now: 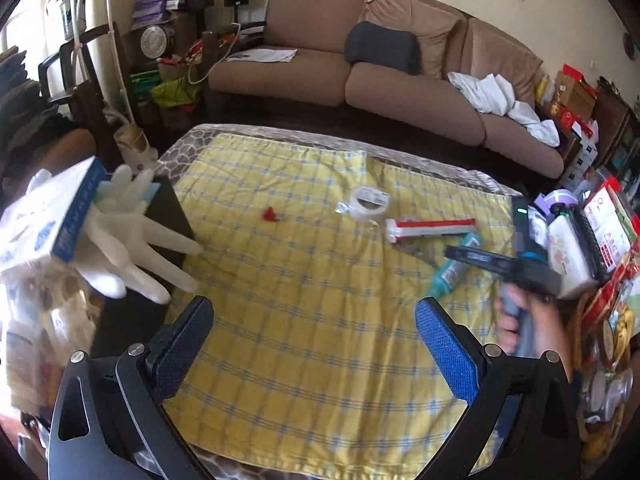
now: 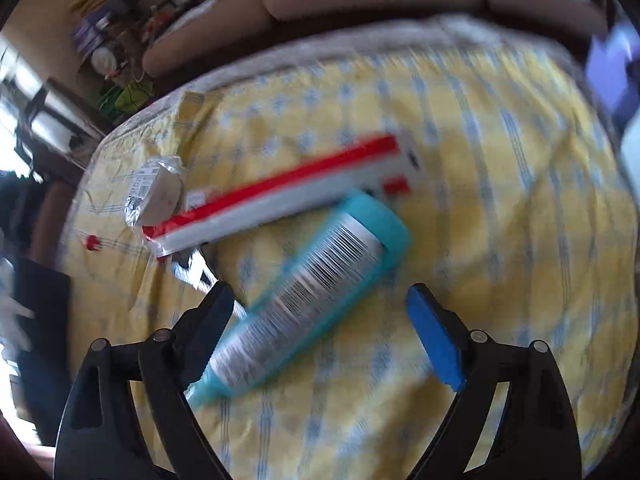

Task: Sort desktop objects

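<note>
A teal tube [image 2: 304, 296] with a barcode label lies on the yellow checked cloth [image 2: 480, 200]. My right gripper [image 2: 320, 304] is open just above it, jaws on either side, not touching. A red and white long box [image 2: 280, 196], a wrapped roll of tape [image 2: 158, 194] and a small red piece [image 2: 92, 242] lie beyond. In the left wrist view my left gripper [image 1: 314, 320] is open and empty over the cloth [image 1: 304, 320]. The box [image 1: 430, 229], tape [image 1: 370, 204], red piece [image 1: 271, 214], tube [image 1: 450, 276] and right gripper [image 1: 460, 254] show ahead.
A box of white gloves [image 1: 72, 216] sits on a dark stand [image 1: 160, 248] at the left. Cluttered packages and a device [image 1: 572, 240] line the right edge. A brown sofa [image 1: 360, 72] stands behind the table.
</note>
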